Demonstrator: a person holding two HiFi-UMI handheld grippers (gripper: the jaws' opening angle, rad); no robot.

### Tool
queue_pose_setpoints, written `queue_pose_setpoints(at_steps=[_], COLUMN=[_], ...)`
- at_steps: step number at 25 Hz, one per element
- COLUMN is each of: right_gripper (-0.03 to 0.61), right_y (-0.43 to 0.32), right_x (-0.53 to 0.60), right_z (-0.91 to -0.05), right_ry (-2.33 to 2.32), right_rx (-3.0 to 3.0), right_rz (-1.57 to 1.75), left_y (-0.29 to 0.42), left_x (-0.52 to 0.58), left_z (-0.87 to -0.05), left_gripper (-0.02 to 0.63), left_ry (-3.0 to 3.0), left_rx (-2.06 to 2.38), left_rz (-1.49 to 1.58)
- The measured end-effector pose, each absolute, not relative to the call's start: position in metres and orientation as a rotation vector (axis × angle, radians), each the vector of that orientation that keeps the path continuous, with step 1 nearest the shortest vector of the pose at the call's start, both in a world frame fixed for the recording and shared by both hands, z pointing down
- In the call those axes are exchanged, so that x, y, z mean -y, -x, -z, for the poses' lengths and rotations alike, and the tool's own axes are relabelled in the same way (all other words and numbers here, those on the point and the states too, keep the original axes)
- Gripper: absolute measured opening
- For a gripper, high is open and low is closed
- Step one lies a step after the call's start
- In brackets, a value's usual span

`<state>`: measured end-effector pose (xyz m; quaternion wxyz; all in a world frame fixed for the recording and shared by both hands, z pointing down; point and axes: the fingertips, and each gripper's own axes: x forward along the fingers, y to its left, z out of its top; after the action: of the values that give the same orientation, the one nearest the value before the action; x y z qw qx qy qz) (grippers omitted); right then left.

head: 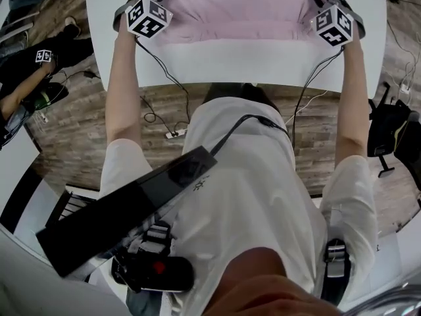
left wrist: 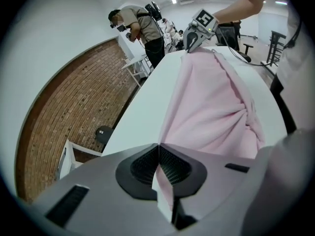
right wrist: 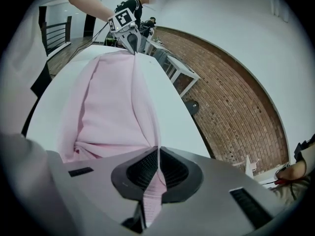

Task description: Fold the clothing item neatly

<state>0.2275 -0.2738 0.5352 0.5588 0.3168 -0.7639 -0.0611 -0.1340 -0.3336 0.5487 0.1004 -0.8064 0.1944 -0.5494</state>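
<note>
Pink garment (head: 233,12): lies on the far part of the white bench (head: 263,64), top centre of the head view. It is drawn out as a wide band, one end at upper left of frame, the other at upper right.

Left gripper (left wrist: 158,150): jaws all but closed. A thin pinch of pink cloth is clamped between the pads, and a tongue of it shows below them in its own view.

Right gripper (right wrist: 157,151): the same. Jaws nearly together, with a narrow strip of the garment's edge caught between them.

Both arms reach out straight, and both grippers tilt down toward the bench top.

Why held so (my reading):
- Pinching the two ends at once keeps the held edge taut and level, so a fold line can run straight across.
- In each gripper view the cloth runs as a long raised ridge to the opposite gripper and bunches into gathers close to the near pinch. The middle rests on the bench, so the bench takes the weight, not the pinches.

Stage: looks like mid-fold. The cloth seems to be more than one layer; how many I cannot tell.

Bare bench lies below the garment in the head view, so there is room to carry the edge that way.

Risk: the pinches are shallow, and pulling the ends apart too hard could slip a corner
</note>
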Motion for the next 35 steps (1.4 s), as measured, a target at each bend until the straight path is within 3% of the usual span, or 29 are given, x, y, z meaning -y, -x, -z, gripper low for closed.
queue_pose_setpoints(at_steps=[11,15,30,34,35], right_gripper=[0.021,0.072,0.086,0.247,0.247], right_y=[-0.234,-0.237,-0.257,-0.29,-0.297], right_x=[0.285,0.287,0.213,0.243,0.253], right_z=[-0.579,-0.578,-0.592,-0.584,-0.582], right_ry=[-0.895,-0.979,-1.189,-1.331,-1.354], right_rx=[1.804,1.826,1.954,1.979,1.959], right_rz=[0.089,0.097,-0.292,-0.501,-0.498], left_y=[0.127,0.129,0.125,0.124,0.125], left_x=[0.337,0.338,0.293,0.315,0.326], left_z=[-0.598,-0.596,-0.6,-0.584,-0.577], left_gripper=[0.008,0.008,0.008,0.043,0.051], left_ry=[2.376,2.344,2.48,2.66,2.686], left_rx=[-0.77,-0.902,-0.953,-1.059,-1.111], left_rz=[1.677,1.594,1.443,1.359,1.33])
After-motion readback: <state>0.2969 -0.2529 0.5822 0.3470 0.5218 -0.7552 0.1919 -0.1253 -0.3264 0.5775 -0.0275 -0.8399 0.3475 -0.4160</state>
